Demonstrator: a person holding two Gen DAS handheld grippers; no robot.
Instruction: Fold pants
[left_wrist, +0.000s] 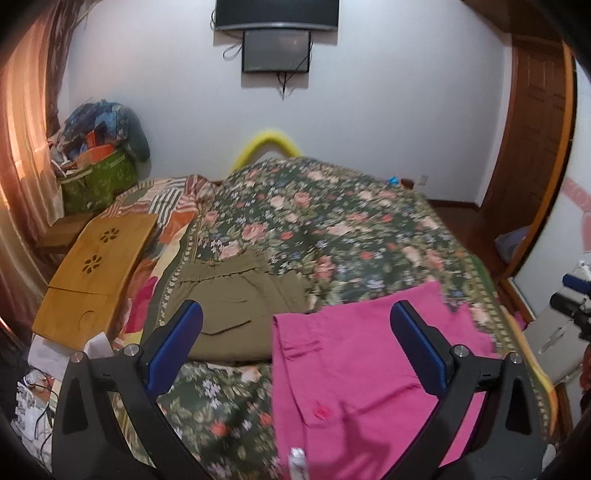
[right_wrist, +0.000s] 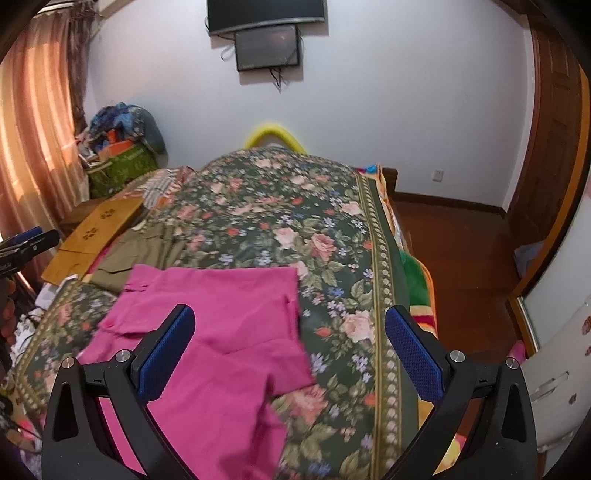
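Pink pants (left_wrist: 362, 373) lie spread on the floral bedspread (left_wrist: 332, 229) near the bed's front edge; they also show in the right wrist view (right_wrist: 221, 332). Folded olive-green pants (left_wrist: 236, 302) lie just behind and left of them, also seen in the right wrist view (right_wrist: 147, 251). My left gripper (left_wrist: 295, 325) is open and empty, raised above the pink pants' left edge. My right gripper (right_wrist: 290, 325) is open and empty, raised above the pink pants' right side. Neither gripper touches the cloth.
A wooden lap tray (left_wrist: 96, 269) lies on the bed's left side. A green bag of clutter (left_wrist: 99, 177) stands in the far left corner by the curtain (left_wrist: 22, 147). Papers and cables (left_wrist: 37, 391) lie at the left. Wood floor (right_wrist: 461, 251) and a door are right of the bed.
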